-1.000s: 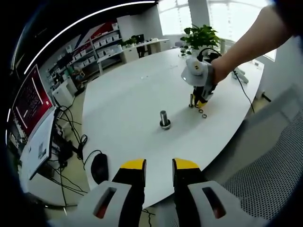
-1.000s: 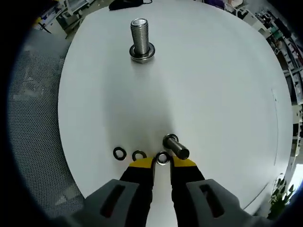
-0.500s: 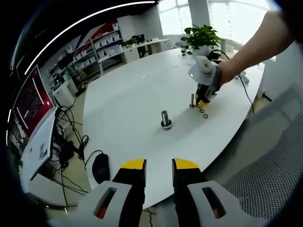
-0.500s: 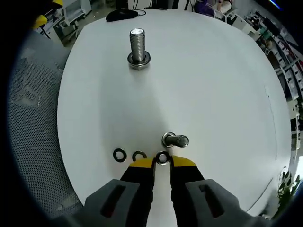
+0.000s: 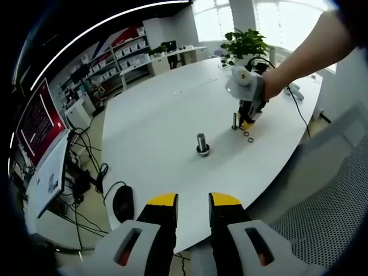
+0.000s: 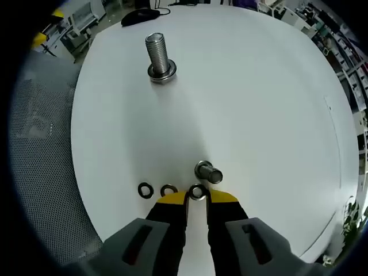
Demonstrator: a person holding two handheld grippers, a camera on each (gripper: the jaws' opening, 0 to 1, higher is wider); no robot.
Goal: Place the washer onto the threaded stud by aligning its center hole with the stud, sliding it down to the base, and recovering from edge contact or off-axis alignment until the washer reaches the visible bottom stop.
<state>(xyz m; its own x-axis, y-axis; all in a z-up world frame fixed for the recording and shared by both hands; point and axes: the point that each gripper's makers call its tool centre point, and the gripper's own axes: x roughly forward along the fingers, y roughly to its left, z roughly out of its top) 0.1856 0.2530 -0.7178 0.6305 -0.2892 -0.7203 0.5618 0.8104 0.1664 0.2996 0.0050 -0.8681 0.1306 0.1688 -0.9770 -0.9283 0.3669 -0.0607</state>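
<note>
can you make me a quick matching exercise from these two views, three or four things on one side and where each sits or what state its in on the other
Things:
1. large threaded stud
2. small stud
3. washer
4. computer mouse

Places or states:
A. between the right gripper's yellow fingertips
B. upright, with a washer at its base
C. at the table edge, dark
D. just beyond the right gripper's tips

Pairs: 1-B, 2-D, 3-A, 4-C

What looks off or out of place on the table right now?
Nothing stands out. Both studs, the large one and the small one, stand on the white table. Three washers lie flat in a row: two loose, the third between the right gripper's tips.
</note>
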